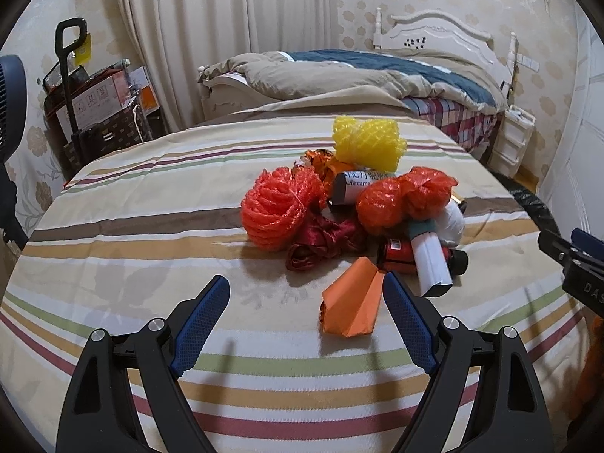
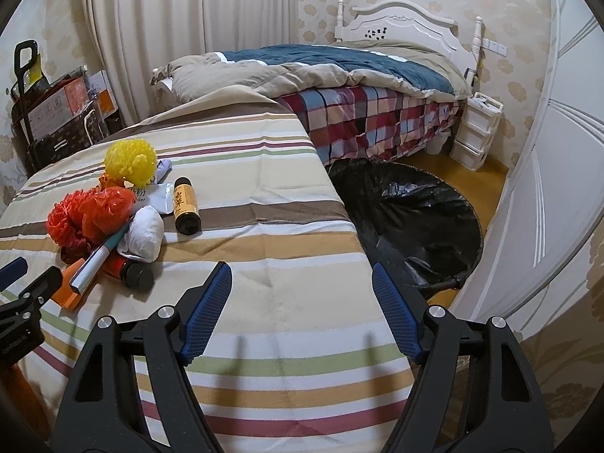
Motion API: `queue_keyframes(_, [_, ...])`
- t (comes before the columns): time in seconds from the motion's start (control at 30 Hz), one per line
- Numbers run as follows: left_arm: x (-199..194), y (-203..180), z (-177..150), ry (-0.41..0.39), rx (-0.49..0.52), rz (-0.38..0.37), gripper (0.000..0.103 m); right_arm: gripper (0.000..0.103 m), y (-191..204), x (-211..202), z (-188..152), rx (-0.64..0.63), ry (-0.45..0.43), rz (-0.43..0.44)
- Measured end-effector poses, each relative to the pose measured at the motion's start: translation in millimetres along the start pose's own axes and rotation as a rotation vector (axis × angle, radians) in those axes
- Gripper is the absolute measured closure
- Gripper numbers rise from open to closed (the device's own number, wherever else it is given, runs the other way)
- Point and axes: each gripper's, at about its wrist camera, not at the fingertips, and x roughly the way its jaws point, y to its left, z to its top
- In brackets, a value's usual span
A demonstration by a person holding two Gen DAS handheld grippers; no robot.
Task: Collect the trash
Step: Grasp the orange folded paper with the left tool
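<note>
A heap of trash lies on the striped tablecloth [image 1: 151, 226]: a yellow foam net [image 1: 366, 139], an orange-red foam net [image 1: 275, 207], a crumpled orange bag [image 1: 400, 200], dark red cloth [image 1: 324, 241], a red bottle [image 1: 396, 256] under a white tube [image 1: 432, 260], and a folded orange paper [image 1: 349, 302]. My left gripper [image 1: 305, 283] is open just before the heap, its right finger beside the orange paper. My right gripper [image 2: 302, 270] is open over bare cloth near the table's right edge, with nothing between its fingers. A brown bottle [image 2: 185, 204] lies apart. A black trash bag [image 2: 407, 211] stands open on the floor.
Behind the table is a bed [image 2: 339, 71] with a rumpled quilt and white headboard. White plastic drawers [image 2: 477, 132] stand by it. A cart with boxes [image 1: 94, 105] and curtains [image 1: 211, 19] fill the back left. A white wardrobe door [image 2: 558, 173] is at the right.
</note>
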Motion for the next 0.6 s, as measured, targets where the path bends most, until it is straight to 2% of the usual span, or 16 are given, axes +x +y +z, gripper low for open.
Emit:
queue_keyframes(0.07, [4.5, -1.7, 0.4, 0.02, 0.015, 0.008, 0.022, 0.028, 0.2, -0.2, -0.8, -0.002, 0.003, 0.003])
queue_keyframes(0.1, [6.4, -2.9, 0.2, 0.029, 0.021, 0.007, 0.029, 0.028, 0.7, -0.1, -0.9, -0.002, 0.003, 0.003])
queue_keyframes(0.17, [10.6, -3.5, -1.1, 0.053, 0.03, -0.01, 0.035, 0.028, 1.1, 0.4, -0.8, -0.002, 0.004, 0.005])
queue_keyframes(0.3, [13.7, -3.5, -1.7, 0.073, 0.038, -0.026, 0.044, 0.028, 2.2, 1.5, -1.6, 0.0, 0.007, 0.008])
queue_keyframes(0.43, [16.1, -3.7, -2.5, 0.089, 0.04, -0.081, 0.057, 0.028, 3.8, 3.0, -3.3, 0.001, 0.009, 0.01])
queue_keyframes(0.53, [14.9, -4.3, -4.0, 0.092, 0.033, -0.138, 0.075, 0.028, 4.1, 4.2, -3.2, 0.003, 0.012, 0.013])
queue_keyframes(0.6, [12.0, -4.9, -5.8, 0.086, 0.033, -0.147, 0.077, 0.028, 4.7, 4.5, -3.6, 0.001, 0.011, 0.014])
